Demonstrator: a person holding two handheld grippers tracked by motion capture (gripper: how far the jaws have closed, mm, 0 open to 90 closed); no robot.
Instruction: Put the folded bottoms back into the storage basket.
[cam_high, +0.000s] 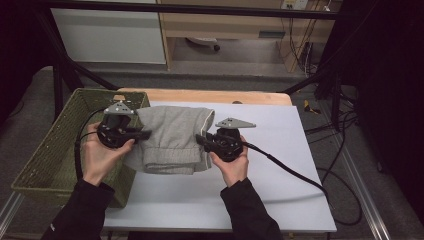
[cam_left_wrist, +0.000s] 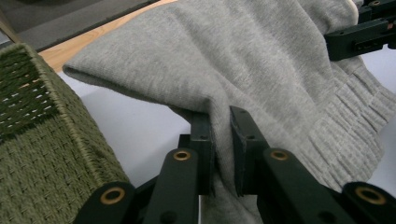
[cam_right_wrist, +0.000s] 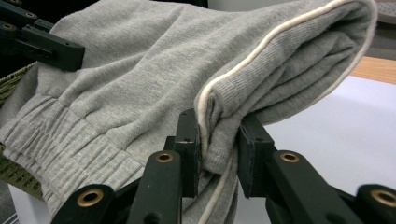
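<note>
A folded grey garment (cam_high: 172, 140) with a ribbed cuff and white piping hangs between both grippers, lifted just above the white table (cam_high: 280, 150). My left gripper (cam_high: 146, 134) is shut on its left edge; in the left gripper view the grey garment (cam_left_wrist: 261, 70) is pinched between the two black jaws of the left gripper (cam_left_wrist: 221, 154). My right gripper (cam_high: 201, 139) is shut on the right edge, where the grey garment (cam_right_wrist: 140, 84) with its piped hem is clamped in the right gripper (cam_right_wrist: 219, 149). Each gripper faces the other across the cloth.
A green woven basket (cam_high: 45, 150) stands at the table's left edge, right beside my left hand; the basket's wall (cam_left_wrist: 42, 140) is close to the left jaws. A wooden strip (cam_high: 210, 96) runs along the far edge. Cables (cam_high: 295, 172) trail off right.
</note>
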